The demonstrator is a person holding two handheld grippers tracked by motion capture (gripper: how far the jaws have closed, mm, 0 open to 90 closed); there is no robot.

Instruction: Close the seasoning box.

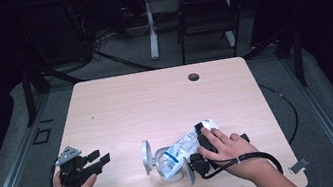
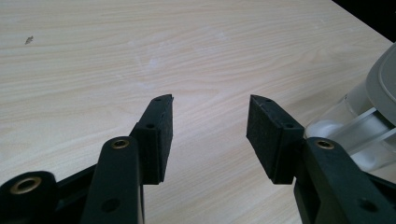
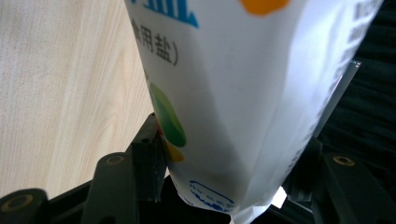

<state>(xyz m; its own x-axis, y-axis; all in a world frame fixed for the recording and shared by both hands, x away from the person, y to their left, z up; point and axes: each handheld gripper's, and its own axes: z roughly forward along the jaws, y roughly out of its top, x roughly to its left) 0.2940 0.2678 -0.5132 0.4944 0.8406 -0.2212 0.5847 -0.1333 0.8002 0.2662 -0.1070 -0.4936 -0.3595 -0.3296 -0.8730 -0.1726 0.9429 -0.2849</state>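
From the high view, the right gripper [image 1: 201, 141] is clamping a white printed bag [image 1: 185, 147] and tilting it, the bag's lower end leaning down toward a clear container [image 1: 167, 161] standing just ahead of the gripper on the table [image 1: 155, 100]. A round lid [image 1: 147, 157] is hanging off the container's far side from the gripper, so the opening looks free. The left gripper [image 1: 98, 161] is waiting well off to the side, released, with nothing between its jaws.

In the left gripper view, the left gripper [image 2: 210, 128] is standing spread over bare wood, and the container [image 2: 369, 116] with its grey lid is sitting just beyond its right jaw, untouched.

In the right gripper view, the right gripper [image 3: 224, 154] is pinching the bag [image 3: 233, 93] between its jaws, the bag rising straight up from them and carrying printed lettering.

As a judgement, the bag is picked up and brought to the container; whether anything is pouring cannot be told, so emptying and setting down seem left.
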